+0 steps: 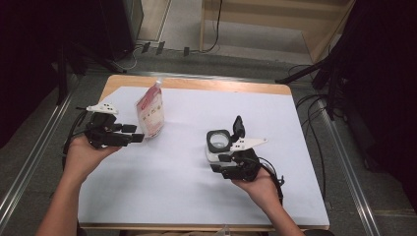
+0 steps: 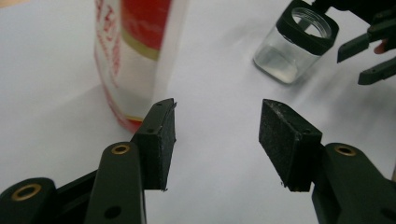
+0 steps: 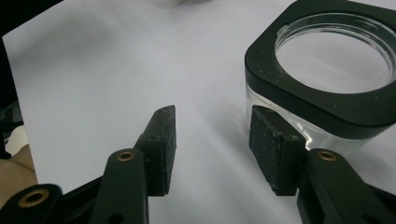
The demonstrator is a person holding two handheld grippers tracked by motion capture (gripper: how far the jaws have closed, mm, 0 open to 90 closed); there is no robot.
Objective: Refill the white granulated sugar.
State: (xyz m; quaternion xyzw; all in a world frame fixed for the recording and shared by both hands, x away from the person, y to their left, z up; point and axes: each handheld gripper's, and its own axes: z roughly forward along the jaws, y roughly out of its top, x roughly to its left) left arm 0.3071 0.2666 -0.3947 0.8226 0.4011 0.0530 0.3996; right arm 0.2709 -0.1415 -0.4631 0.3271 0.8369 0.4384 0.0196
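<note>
Overhead: left gripper at nine o'clock, tips just beside upright pouch, long axis vertical; right gripper at five o'clock, against open jar.

Left gripper view: jaws parted, holding nothing; pouch at eleven o'clock, jar at one.

Right gripper view: jaws half-spread, gripping nothing; jar at two o'clock, outside right pad, seemingly touching.

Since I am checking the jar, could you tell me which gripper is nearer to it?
Right. The right gripper sits beside the jar, one pad at its wall; the left gripper is across the table by the pouch.
</note>
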